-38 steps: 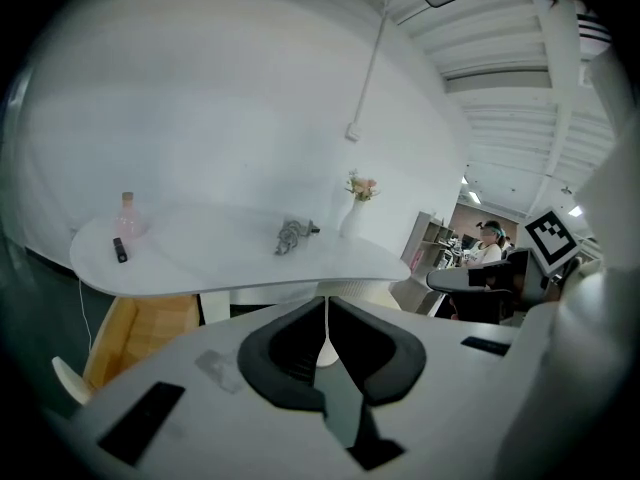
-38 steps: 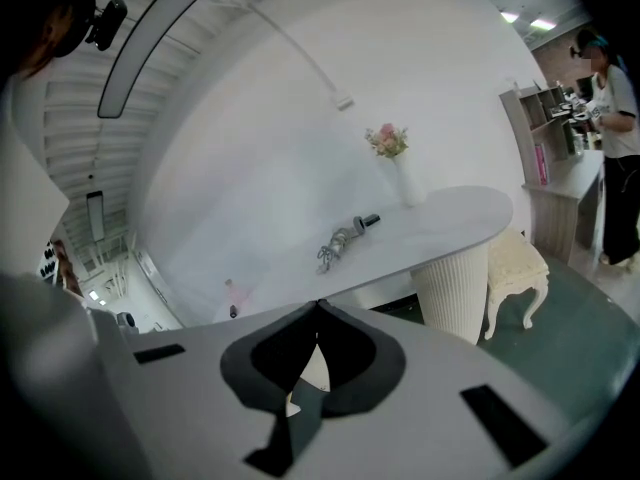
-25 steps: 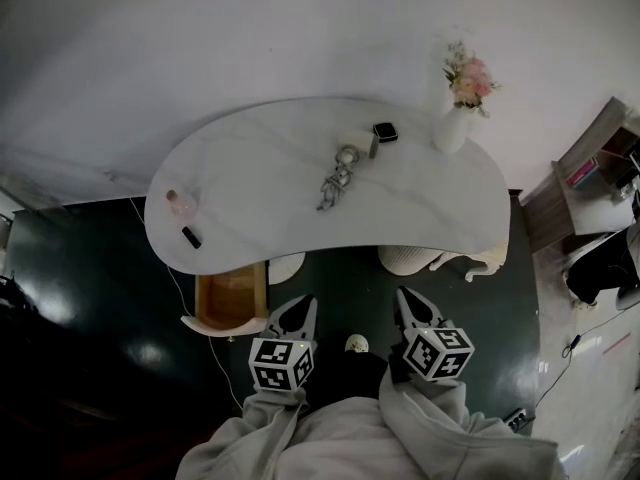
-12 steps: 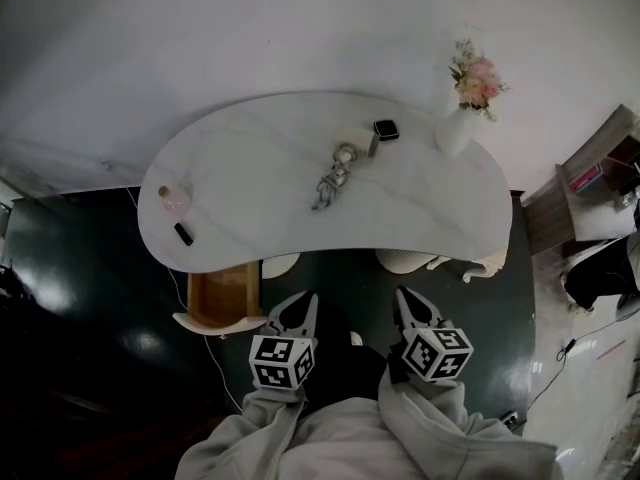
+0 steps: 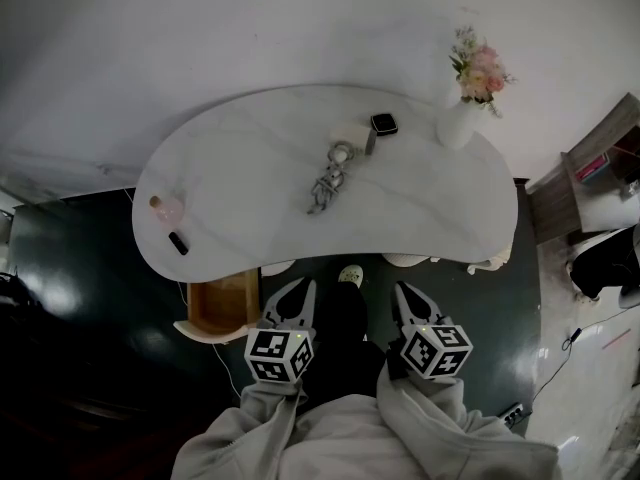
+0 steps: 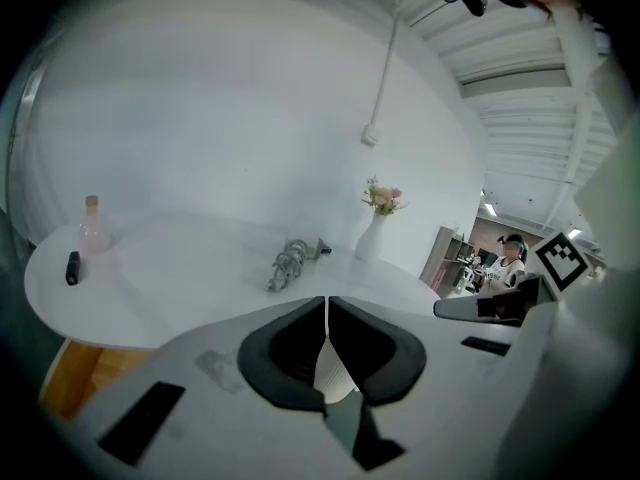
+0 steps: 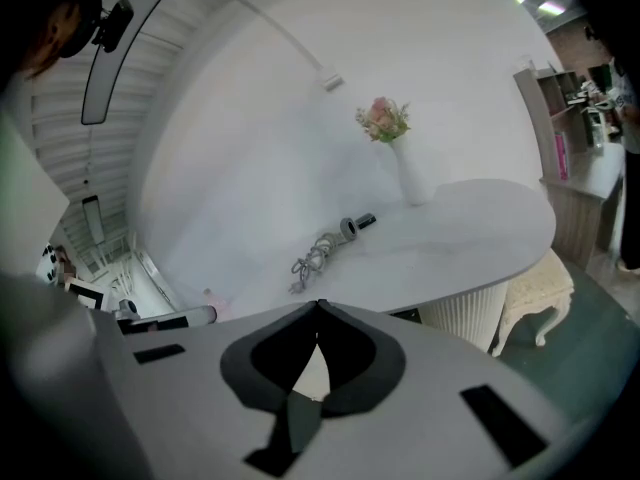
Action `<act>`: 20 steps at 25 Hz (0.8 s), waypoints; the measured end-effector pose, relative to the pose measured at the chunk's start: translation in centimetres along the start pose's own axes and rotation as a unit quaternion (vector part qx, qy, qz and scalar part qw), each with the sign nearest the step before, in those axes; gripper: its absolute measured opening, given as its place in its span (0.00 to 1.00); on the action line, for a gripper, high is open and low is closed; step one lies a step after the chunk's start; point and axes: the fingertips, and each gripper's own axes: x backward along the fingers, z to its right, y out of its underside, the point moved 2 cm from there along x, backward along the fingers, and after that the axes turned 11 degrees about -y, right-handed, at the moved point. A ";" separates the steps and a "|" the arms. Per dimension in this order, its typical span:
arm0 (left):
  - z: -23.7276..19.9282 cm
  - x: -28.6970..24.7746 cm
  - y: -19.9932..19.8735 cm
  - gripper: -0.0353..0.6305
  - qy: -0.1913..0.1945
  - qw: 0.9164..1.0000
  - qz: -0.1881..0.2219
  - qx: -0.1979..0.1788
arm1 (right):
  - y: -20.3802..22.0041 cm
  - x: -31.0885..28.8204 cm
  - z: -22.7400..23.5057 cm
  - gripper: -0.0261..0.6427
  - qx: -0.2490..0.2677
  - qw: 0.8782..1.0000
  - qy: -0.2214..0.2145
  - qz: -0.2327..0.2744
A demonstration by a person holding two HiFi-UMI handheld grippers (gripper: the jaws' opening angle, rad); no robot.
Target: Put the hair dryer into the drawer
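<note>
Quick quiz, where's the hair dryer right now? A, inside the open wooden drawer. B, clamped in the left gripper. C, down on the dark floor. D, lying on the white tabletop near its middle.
D: the hair dryer lies on the table, apart from the drawer and the shut, empty left gripper.

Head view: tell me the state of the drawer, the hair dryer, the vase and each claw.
drawer: open, pulled out under the table at its left end.
hair dryer: lying on the table, cord bundled.
left claw: shut, empty.
right claw: shut, empty.
vase: upright.
</note>
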 end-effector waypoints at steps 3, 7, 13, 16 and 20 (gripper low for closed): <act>-0.7 -2.3 -1.3 0.09 -0.003 1.000 0.000 0.002 | -1.3 -1.3 1.3 0.11 -0.010 1.000 0.007 0.006; -0.9 -5.3 -2.8 0.09 0.000 1.000 -0.006 0.000 | -3.0 -3.0 2.8 0.11 -0.017 1.000 0.017 0.003; -1.0 -10.2 -4.5 0.09 0.011 0.999 -0.031 0.010 | -5.2 -6.4 5.2 0.11 -0.030 0.999 0.020 -0.012; -0.8 -12.2 -5.2 0.09 0.030 0.999 -0.041 0.015 | -6.3 -8.1 6.0 0.11 -0.028 0.999 0.019 -0.019; -1.1 -15.0 -7.0 0.09 0.044 0.998 -0.045 0.022 | -8.1 -10.2 6.9 0.11 -0.024 0.999 0.017 -0.026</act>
